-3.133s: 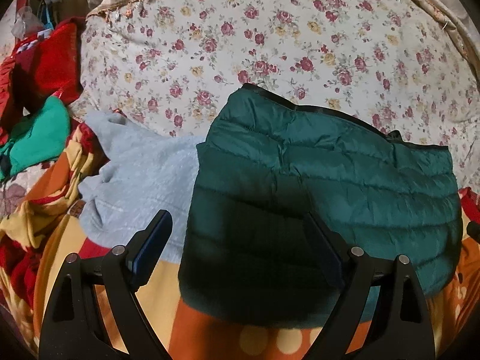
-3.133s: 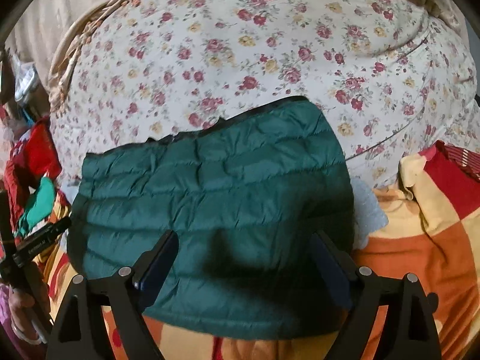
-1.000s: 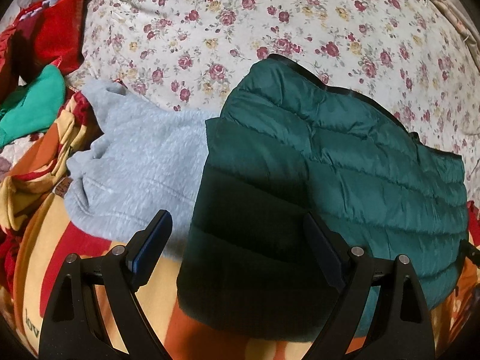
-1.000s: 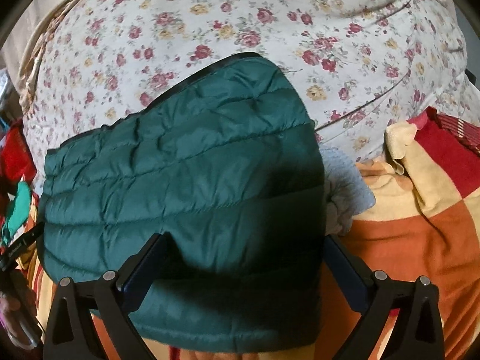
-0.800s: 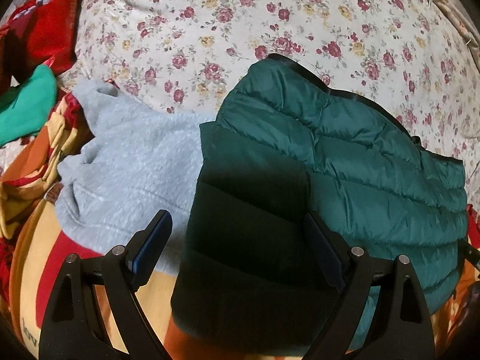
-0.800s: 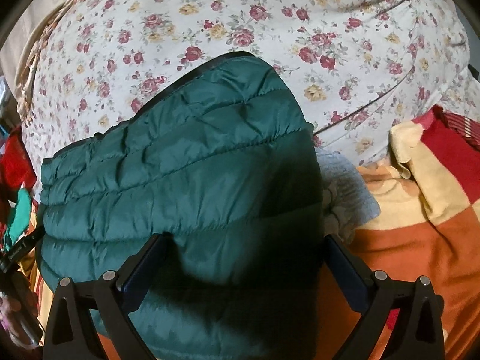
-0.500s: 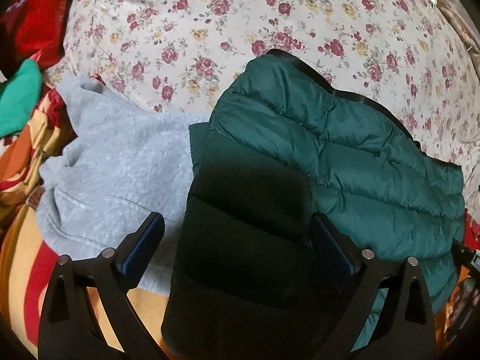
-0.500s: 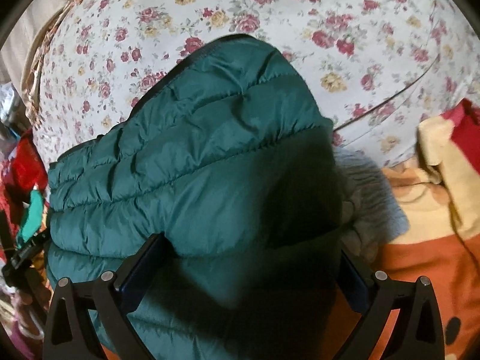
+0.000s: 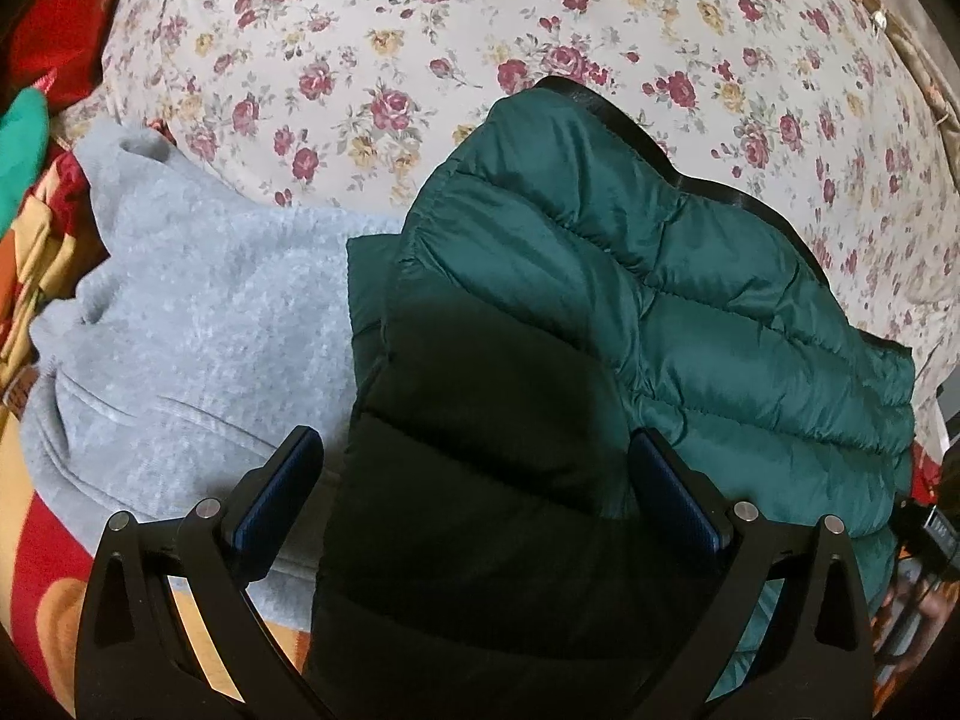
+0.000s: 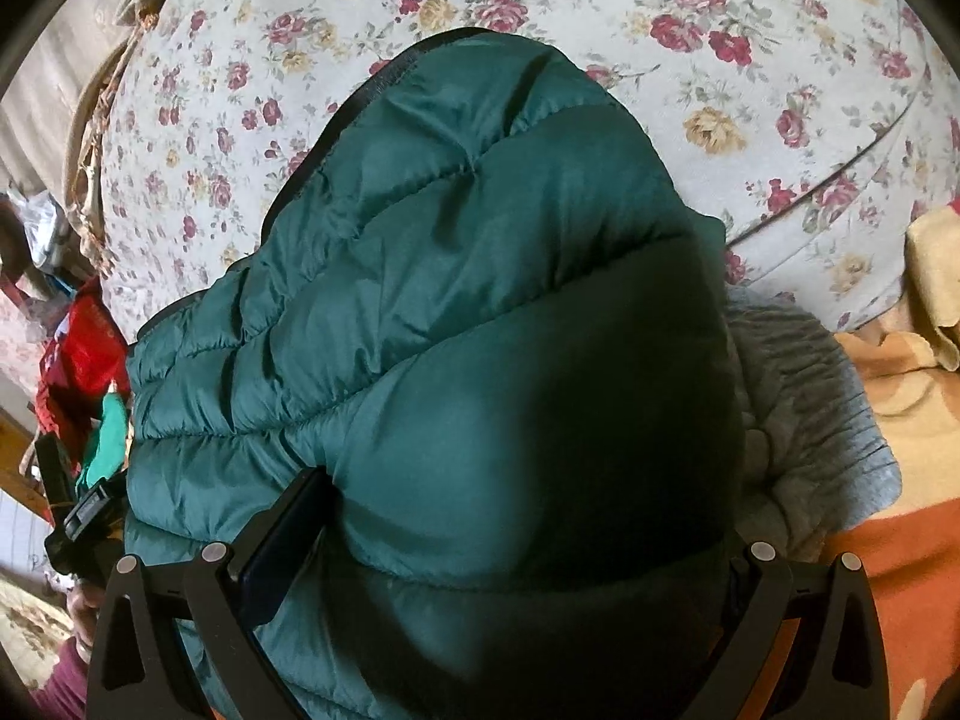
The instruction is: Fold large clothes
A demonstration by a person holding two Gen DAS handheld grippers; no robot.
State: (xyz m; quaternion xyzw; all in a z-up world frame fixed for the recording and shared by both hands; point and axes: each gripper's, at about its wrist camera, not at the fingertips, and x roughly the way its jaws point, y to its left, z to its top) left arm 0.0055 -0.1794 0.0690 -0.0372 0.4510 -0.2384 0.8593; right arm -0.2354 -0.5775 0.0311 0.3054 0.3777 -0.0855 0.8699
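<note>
Dark green quilted puffer jacket, folded to a rough rectangle, black-trimmed far edge, horizontal stitched baffles, lying flat, near edge between both sets of spread jaws, partly overlying a grey fleece garment folded beneath.

The left gripper is black, with two thick fingers shaped like bent legs. Each finger has a dark blue pad on its inner side and round silver screws on top. The right gripper looks the same: black frame, blue pad, silver screws. At 8 o'clock in the right wrist view, a hand with a dark red sleeve shows.
</note>
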